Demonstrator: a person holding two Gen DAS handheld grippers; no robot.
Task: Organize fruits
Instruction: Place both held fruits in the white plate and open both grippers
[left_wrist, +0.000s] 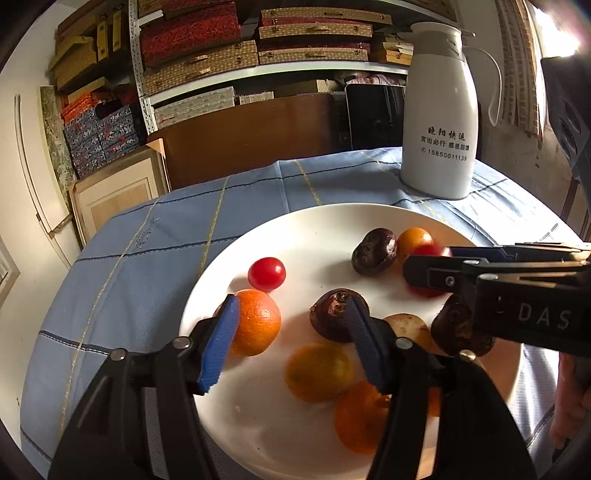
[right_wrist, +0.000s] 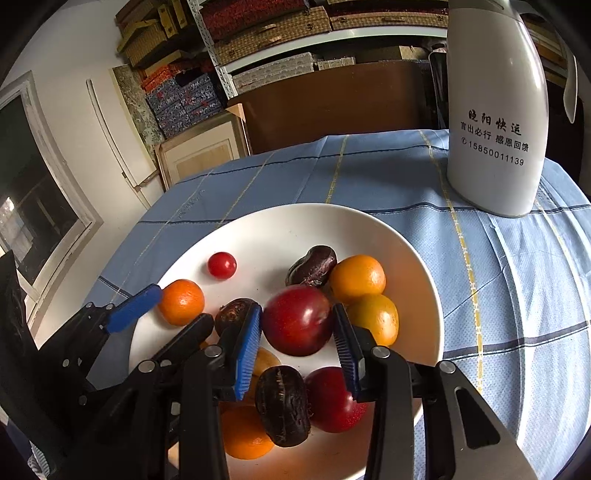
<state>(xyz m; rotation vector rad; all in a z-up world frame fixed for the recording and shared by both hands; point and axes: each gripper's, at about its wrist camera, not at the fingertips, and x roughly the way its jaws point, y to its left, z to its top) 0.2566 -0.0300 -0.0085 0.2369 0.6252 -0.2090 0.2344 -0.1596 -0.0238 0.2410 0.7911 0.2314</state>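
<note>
One plate, one thermos, one cherry tomato.

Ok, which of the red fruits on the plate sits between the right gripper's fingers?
The big dark-red plum, framed by the right gripper; the small cherry tomato lies apart near the far rim.

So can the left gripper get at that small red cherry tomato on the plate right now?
Probably yes. The left gripper is open, and the cherry tomato sits alone on bare plate just ahead. Only the orange touching its left finger crowds the approach.
</note>
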